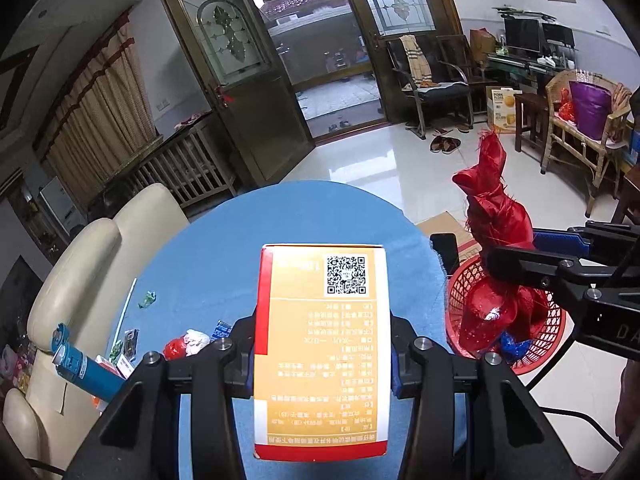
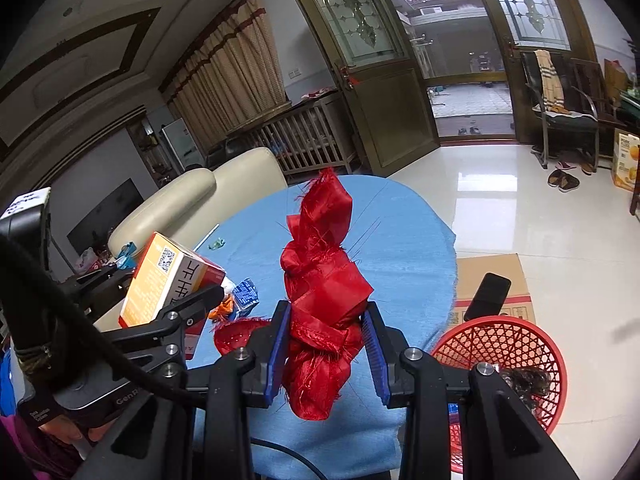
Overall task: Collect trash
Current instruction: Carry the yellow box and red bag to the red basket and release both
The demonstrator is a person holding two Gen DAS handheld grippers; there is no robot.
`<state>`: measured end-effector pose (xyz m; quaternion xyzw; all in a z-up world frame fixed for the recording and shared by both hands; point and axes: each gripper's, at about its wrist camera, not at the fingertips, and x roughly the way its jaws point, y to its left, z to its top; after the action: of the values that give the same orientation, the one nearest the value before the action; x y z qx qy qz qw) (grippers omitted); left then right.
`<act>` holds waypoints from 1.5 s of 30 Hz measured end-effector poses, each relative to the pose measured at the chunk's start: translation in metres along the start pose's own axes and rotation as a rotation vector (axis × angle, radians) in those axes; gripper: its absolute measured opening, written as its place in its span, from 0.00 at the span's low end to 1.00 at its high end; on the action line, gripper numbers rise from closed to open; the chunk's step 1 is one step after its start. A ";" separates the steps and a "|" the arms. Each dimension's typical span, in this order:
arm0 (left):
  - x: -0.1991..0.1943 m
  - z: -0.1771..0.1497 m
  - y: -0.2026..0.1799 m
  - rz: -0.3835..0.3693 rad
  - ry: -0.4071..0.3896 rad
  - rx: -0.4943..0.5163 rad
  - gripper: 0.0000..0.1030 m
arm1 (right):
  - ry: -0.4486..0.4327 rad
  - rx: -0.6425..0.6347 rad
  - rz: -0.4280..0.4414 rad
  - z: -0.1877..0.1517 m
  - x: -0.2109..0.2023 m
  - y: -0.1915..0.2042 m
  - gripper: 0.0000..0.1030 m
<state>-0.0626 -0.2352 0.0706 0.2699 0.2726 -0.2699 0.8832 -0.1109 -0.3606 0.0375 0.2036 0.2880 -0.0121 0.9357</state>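
Note:
My left gripper (image 1: 323, 344) is shut on an orange and white carton (image 1: 322, 352) with a QR code, held above the blue round table (image 1: 224, 248). The carton also shows in the right wrist view (image 2: 160, 280). My right gripper (image 2: 326, 332) is shut on a knotted red ribbon bundle (image 2: 324, 280), held upright over the table's right part. In the left wrist view the ribbon (image 1: 496, 240) hangs over the red mesh basket (image 1: 552, 320). The basket (image 2: 516, 348) stands beside the table and holds some dark and blue scraps.
Small wrappers (image 1: 188, 342), a green scrap (image 1: 147, 299), a white straw (image 1: 124, 312) and a blue bottle (image 1: 80, 368) lie on the table's left. A cream sofa (image 1: 80, 280) is behind. A cardboard box (image 2: 496, 284) with a black phone (image 2: 488, 290) sits by the basket.

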 end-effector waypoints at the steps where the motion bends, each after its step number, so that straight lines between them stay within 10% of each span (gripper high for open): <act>1: 0.000 0.001 -0.001 -0.001 -0.002 0.003 0.47 | 0.000 0.003 -0.001 0.000 -0.001 -0.001 0.37; 45: 0.019 0.026 -0.071 -0.081 0.040 0.112 0.47 | -0.070 0.200 -0.087 -0.006 -0.044 -0.095 0.37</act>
<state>-0.0845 -0.3077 0.0532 0.3129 0.2856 -0.3147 0.8494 -0.1642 -0.4496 0.0212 0.2828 0.2610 -0.0884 0.9187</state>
